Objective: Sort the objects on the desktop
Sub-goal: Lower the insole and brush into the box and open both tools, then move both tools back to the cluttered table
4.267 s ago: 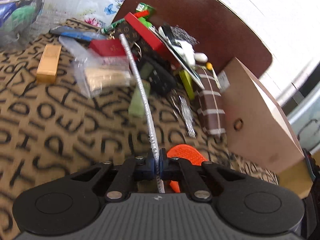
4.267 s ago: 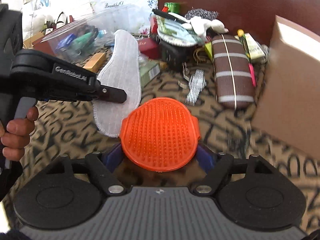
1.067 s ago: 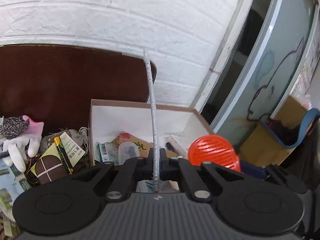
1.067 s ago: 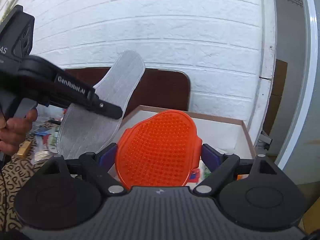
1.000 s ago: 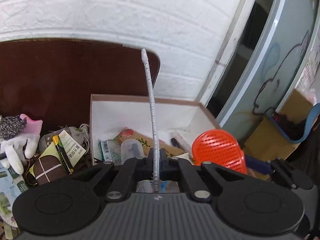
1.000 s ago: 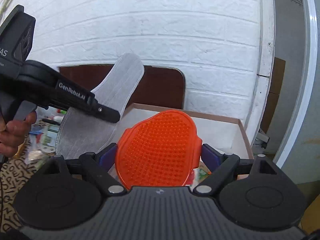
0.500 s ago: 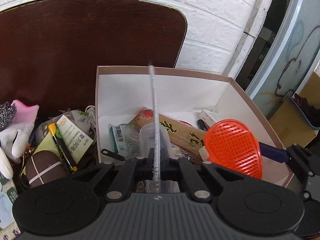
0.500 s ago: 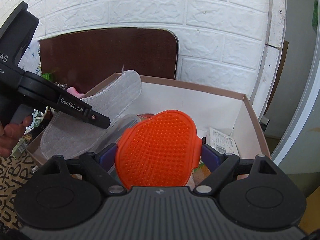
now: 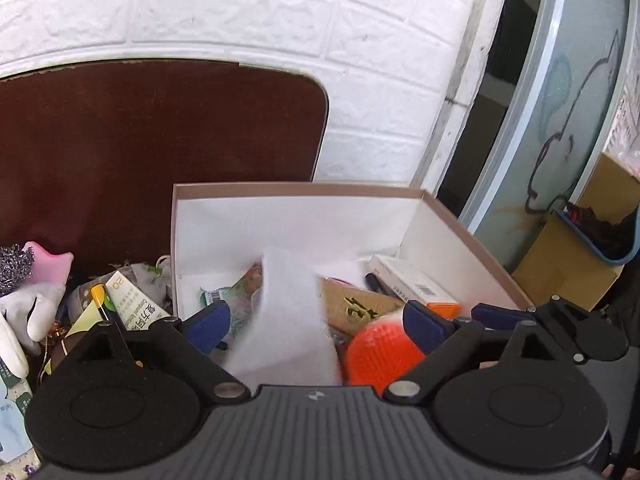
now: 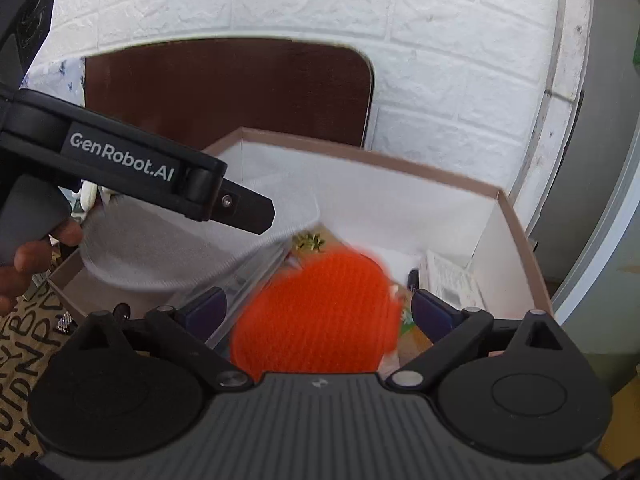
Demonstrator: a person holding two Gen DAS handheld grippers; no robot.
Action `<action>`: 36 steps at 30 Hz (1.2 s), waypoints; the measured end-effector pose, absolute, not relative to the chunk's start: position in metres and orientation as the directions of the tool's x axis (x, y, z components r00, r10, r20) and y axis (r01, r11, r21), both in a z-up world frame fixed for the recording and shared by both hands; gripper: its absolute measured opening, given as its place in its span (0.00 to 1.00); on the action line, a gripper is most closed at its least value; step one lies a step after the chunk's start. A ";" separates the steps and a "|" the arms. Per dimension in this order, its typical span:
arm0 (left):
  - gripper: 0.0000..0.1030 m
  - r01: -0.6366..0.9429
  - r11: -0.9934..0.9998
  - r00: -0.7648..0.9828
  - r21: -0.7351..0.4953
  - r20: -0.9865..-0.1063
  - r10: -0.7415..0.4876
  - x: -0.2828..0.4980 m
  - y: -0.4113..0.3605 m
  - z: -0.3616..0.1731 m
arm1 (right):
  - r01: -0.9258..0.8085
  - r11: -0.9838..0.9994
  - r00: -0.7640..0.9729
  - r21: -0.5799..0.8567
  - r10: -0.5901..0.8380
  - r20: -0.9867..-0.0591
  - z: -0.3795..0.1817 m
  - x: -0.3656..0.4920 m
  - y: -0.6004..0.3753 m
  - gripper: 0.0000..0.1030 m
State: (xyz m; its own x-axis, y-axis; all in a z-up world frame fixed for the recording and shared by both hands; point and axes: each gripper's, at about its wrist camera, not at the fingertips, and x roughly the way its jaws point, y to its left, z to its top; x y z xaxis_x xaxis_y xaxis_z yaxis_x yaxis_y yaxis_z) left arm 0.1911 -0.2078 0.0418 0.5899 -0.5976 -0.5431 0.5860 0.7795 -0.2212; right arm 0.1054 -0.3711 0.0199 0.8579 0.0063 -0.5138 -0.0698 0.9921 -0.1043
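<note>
Over the cardboard box, both the left gripper and right gripper have just been opening and stand spread, the grey pad and orange brush blurred, loose between their jaws.

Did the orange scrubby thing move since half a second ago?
Yes. The orange brush has dropped lower between the open right tool's fingers, blurred, toward the cardboard box below. Those fingers have just opened wider.
</note>
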 end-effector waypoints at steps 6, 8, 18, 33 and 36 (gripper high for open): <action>0.93 0.568 0.784 0.595 -0.250 -0.534 -0.601 0.187 -0.202 0.047 | -0.017 0.996 0.868 -0.092 -0.031 -0.496 0.030 0.097 -0.379 0.94; 0.93 0.571 0.784 0.597 -0.242 -0.533 -0.599 0.182 -0.202 0.049 | -0.014 0.996 0.870 -0.084 -0.029 -0.493 0.032 0.093 -0.380 0.94; 0.93 0.548 0.811 0.643 -0.207 -0.517 -0.566 0.136 -0.191 0.059 | -0.013 0.999 0.897 -0.040 -0.006 -0.442 0.047 0.056 -0.372 0.94; 0.93 0.509 0.846 0.693 -0.159 -0.507 -0.512 0.056 -0.152 0.060 | -0.085 0.996 0.921 -0.007 0.076 -0.382 0.063 -0.022 -0.323 0.96; 0.93 0.485 0.848 0.692 -0.212 -0.500 -0.521 0.038 -0.131 0.050 | -0.113 0.994 0.916 0.001 0.105 -0.387 0.058 -0.033 -0.308 0.98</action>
State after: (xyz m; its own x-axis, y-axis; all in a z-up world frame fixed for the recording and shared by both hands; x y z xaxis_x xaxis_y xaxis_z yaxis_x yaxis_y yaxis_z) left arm 0.0382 -0.1313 0.0497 0.6921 -0.5207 -0.4998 0.4852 0.8483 -0.2119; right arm -0.0329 -0.3085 0.0583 0.9161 0.1048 -0.3869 -0.1132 0.9936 0.0012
